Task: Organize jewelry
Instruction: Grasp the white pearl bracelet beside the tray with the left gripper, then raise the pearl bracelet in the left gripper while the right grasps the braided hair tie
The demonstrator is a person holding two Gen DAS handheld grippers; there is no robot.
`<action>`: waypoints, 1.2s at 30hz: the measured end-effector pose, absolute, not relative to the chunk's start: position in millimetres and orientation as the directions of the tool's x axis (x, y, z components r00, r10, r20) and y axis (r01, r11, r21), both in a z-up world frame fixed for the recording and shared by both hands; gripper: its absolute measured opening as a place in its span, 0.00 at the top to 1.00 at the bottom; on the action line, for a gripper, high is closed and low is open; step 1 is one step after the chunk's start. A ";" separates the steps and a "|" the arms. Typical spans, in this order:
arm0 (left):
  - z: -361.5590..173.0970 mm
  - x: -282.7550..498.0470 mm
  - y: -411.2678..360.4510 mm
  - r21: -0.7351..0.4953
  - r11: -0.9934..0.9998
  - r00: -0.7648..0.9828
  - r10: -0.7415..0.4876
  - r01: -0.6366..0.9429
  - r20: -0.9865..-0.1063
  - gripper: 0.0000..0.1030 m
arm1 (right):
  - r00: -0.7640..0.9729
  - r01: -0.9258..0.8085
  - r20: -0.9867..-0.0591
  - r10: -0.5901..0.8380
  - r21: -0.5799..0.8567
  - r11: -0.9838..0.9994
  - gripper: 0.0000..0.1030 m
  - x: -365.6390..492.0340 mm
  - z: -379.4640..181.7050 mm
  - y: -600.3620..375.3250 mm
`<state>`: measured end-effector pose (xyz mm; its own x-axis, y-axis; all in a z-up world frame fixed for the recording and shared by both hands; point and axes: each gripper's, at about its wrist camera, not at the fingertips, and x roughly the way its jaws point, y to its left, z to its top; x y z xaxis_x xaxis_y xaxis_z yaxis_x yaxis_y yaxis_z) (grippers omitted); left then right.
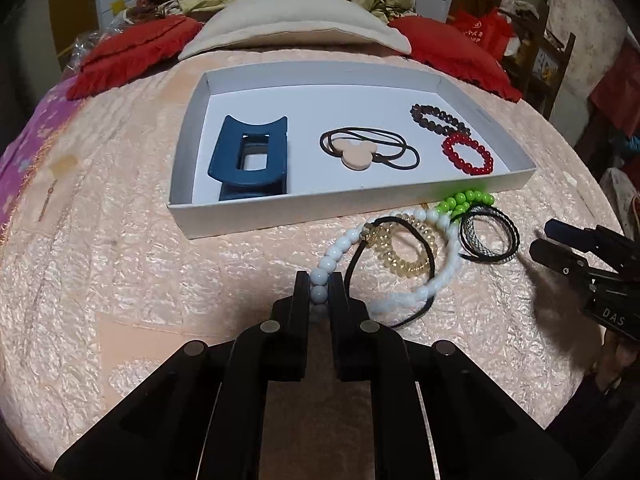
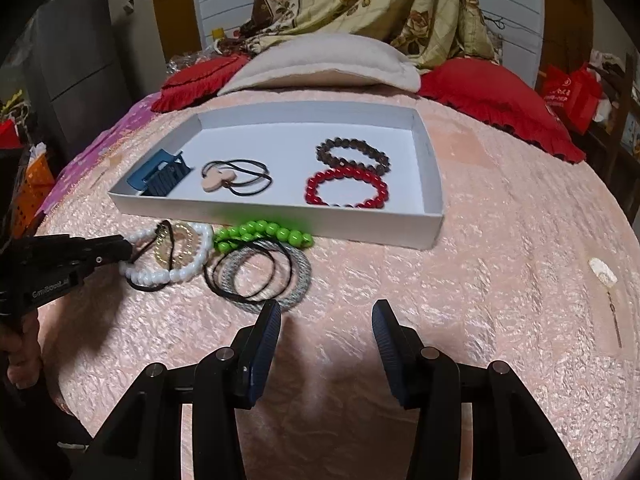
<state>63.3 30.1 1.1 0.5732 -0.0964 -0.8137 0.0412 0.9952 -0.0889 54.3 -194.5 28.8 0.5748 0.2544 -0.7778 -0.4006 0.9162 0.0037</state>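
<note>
A white tray [image 1: 280,216] on the pink bedspread holds a blue hair claw [image 1: 250,160], a beige mouse-shaped hair tie [image 1: 356,154], a dark bead bracelet [image 1: 438,118] and a red bead bracelet [image 1: 468,154]. In front of it lie a white bead bracelet [image 1: 436,276], a gold spiral hair tie [image 1: 404,248], a green bead bracelet [image 1: 464,200] and a grey-black band [image 1: 490,236]. My left gripper [image 1: 319,288] is shut on the white bead bracelet [image 2: 168,276]. My right gripper [image 2: 326,316] is open and empty, just in front of the grey-black band [image 2: 296,276].
Red pillows [image 2: 500,96] and a beige cushion [image 2: 320,64] lie beyond the tray [image 2: 434,200]. A thin black cord [image 1: 408,316] lies under the white bracelet. A small white scrap [image 2: 602,272] lies on the bedspread at the right.
</note>
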 end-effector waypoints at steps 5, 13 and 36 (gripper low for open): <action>4.5 64.0 31.5 -0.099 0.995 0.590 -0.096 0.027 -0.802 0.93 | 0.580 -0.416 -0.770 0.265 0.000 0.909 0.56 52.4 30.8 -189.2; 36.5 52.3 28.9 -0.177 0.976 0.685 -0.216 0.127 -0.696 0.93 | 0.575 -0.474 -0.744 0.342 0.038 0.880 0.56 46.8 38.0 -183.6; 81.1 36.5 88.2 -0.388 0.917 0.783 -0.305 0.089 -0.542 0.93 | 0.537 -0.498 -0.746 0.395 0.097 0.862 0.71 73.2 30.1 -175.5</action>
<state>36.5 88.2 81.1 0.7832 -0.3055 -0.5416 0.0892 0.9172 -0.3884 73.2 -175.5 30.1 0.5370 0.3946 -0.7456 -0.4978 0.8618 0.0975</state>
